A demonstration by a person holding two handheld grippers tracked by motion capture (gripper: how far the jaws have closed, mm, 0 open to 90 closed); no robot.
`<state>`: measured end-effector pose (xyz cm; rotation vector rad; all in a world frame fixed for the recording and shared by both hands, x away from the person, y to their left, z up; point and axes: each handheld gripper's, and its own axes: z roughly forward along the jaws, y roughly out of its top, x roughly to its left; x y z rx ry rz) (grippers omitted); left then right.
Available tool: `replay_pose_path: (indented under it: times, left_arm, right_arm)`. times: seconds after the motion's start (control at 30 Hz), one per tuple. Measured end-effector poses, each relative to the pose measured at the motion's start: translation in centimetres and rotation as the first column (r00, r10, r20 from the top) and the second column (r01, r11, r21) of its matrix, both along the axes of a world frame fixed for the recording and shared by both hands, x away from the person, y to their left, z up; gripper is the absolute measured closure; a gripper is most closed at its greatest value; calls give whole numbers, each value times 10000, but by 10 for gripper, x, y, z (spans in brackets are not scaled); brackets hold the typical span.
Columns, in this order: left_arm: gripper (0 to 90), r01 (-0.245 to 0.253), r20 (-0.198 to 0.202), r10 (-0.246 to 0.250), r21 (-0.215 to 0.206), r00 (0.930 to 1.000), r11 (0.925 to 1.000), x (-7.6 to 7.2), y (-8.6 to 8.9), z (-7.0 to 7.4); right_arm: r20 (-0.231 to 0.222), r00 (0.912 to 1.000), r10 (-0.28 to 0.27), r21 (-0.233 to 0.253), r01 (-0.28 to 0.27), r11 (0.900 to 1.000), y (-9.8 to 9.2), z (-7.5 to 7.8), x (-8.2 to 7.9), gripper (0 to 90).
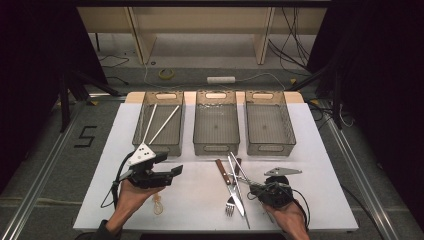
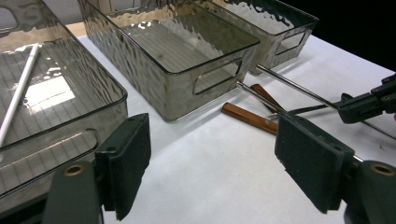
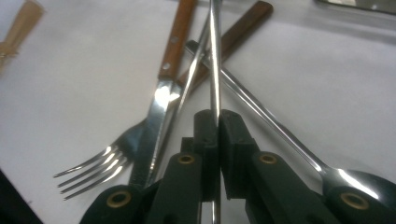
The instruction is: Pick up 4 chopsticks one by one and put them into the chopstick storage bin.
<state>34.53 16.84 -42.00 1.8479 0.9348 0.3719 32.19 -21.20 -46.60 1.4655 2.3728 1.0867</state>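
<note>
A pile of cutlery lies at the front middle of the white table (image 1: 200, 200): a wooden-handled knife (image 1: 223, 172), a fork (image 1: 230, 206), thin metal rods and a spoon (image 3: 364, 179). My right gripper (image 1: 256, 189) reaches into the pile from the right. In the right gripper view its jaws (image 3: 218, 123) are shut on one thin metal rod (image 3: 215, 65), which runs on over the knife (image 3: 173, 51) and fork (image 3: 93, 170). My left gripper (image 1: 167, 169) hovers left of the pile, open and empty (image 2: 217, 163), pointing toward the bins.
Three grey see-through bins stand in a row at the back: the left one (image 1: 142, 117) holds two white sticks (image 1: 164, 125), the middle (image 1: 216, 147) and right (image 1: 270, 147) hold nothing. A small tan object (image 1: 158, 204) lies near the left hand.
</note>
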Motion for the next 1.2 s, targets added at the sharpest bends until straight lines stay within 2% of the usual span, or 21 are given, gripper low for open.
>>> replay_pose_path:
  times: [0.27, 0.53, 0.7, 0.93, 1.07, 1.2]
  left_arm:
    - [246, 277, -49, -277, 69, 9996, 9996, 0, -3, -1]
    - [232, 608, -154, -605, 170, 9980, 9980, 0, -7, -1]
    - [222, 840, -143, -835, 415, 9964, 9956, 0, -12, -1]
    - [221, 1370, -190, -1361, 610, 9905, 9887, -1, -19, 0]
    - [221, 1764, -266, -1748, 818, 9842, 9809, -3, -24, 0]
    - [221, 2155, -263, -2139, 1277, 9765, 9681, -6, -31, 1]
  right_arm:
    - [345, 9961, 811, 267, -820, 9963, 7, 8, -4, 863]
    - [569, 9818, 1812, -50, -1812, 9834, 20, 14, -8, 863]
    - [596, 9652, 2546, -370, -2527, 9668, 30, 16, -9, 863]
    - [504, 9363, 3477, -829, -3430, 9357, 45, 20, -9, 863]
    - [459, 9223, 3838, -1047, -3776, 9200, 50, 22, -10, 863]
    - [364, 9095, 4141, -1203, -4073, 9053, 55, 24, -11, 863]
